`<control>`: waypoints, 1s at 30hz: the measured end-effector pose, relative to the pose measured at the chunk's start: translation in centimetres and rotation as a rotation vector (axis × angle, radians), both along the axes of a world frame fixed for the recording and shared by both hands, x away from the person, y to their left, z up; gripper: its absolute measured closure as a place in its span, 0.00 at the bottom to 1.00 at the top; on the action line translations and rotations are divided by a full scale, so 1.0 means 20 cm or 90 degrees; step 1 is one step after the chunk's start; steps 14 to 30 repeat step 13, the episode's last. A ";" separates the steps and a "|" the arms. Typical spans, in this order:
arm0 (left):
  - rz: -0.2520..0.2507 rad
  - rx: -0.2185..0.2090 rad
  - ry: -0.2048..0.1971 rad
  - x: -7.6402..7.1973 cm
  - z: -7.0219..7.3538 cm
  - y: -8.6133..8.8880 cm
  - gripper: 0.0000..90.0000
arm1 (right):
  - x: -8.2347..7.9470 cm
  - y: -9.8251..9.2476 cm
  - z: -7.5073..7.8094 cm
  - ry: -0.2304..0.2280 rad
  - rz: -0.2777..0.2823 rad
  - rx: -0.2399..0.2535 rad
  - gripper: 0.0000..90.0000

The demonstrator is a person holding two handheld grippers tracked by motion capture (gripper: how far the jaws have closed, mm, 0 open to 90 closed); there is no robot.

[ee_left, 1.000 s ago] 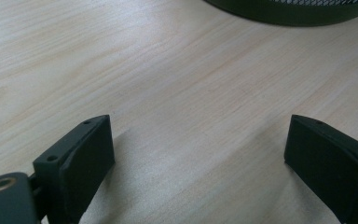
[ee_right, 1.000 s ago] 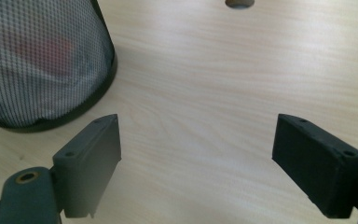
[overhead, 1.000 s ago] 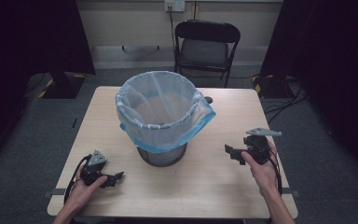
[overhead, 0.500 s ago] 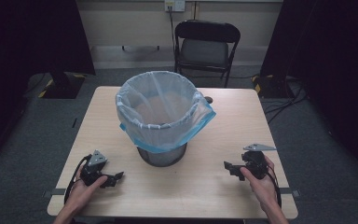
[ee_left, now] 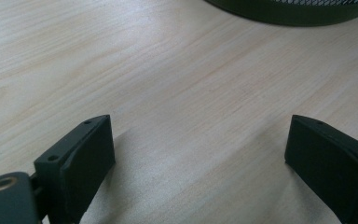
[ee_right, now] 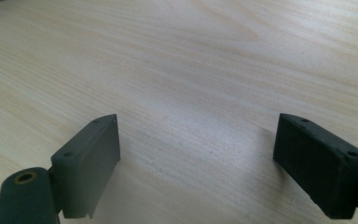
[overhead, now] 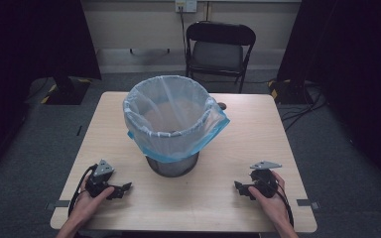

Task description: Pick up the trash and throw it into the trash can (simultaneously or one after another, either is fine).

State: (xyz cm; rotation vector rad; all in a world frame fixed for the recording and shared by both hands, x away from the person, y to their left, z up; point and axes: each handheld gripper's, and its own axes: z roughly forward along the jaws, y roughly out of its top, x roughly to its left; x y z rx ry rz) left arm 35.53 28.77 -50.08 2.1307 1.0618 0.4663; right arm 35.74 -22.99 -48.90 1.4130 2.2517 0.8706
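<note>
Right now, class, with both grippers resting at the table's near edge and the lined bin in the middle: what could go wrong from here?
1. The liner hangs unevenly, its blue edge sagging lower on one side; tugging there might pull it off the rim.
2. The mesh bin looks light; a one-sided pull could tip or slide it.
3. The left gripper and right gripper sit open by the table edge; trailing cables might snag.

Each black two-jaw left tool (overhead: 121, 189) and right tool (overhead: 239, 187) is topped by a grey three-cornered plate; black cables trail; screw holes are seen in the flat jaws.
</note>
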 end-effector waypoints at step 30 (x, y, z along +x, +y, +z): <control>0.002 -0.004 0.000 0.00 0.00 0.00 0.09 | -0.03 0.00 -0.05 -0.070 0.015 0.003 0.11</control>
